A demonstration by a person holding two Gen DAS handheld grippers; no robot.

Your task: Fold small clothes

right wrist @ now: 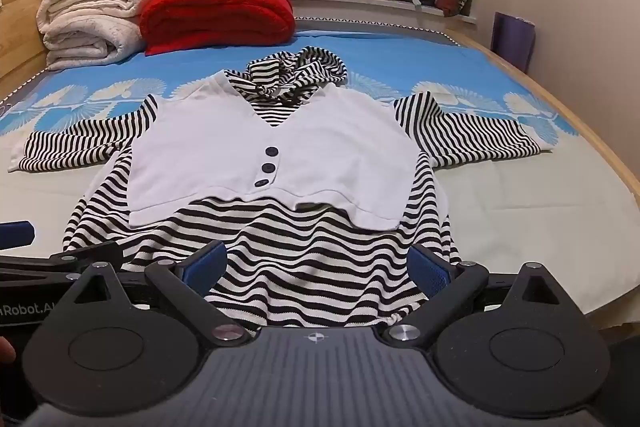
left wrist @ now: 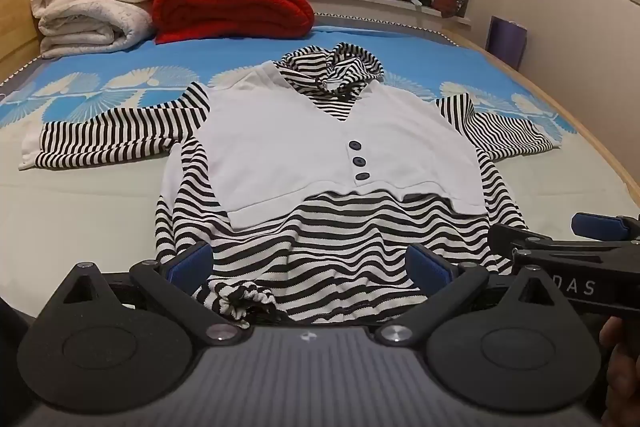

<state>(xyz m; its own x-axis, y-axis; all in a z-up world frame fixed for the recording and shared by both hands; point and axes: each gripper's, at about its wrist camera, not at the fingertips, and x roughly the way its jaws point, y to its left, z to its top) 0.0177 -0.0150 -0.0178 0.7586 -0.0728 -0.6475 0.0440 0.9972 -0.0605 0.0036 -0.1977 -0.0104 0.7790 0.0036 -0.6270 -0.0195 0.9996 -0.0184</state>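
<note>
Fingers of the left gripper [left wrist: 308, 265] and right gripper [right wrist: 318, 267] stand apart, empty, over the near hem of the hoodie [left wrist: 320, 155] spread flat ahead on the bed [left wrist: 80, 199]; folding looks unstarted, calling next for 2 hem grips.
</note>
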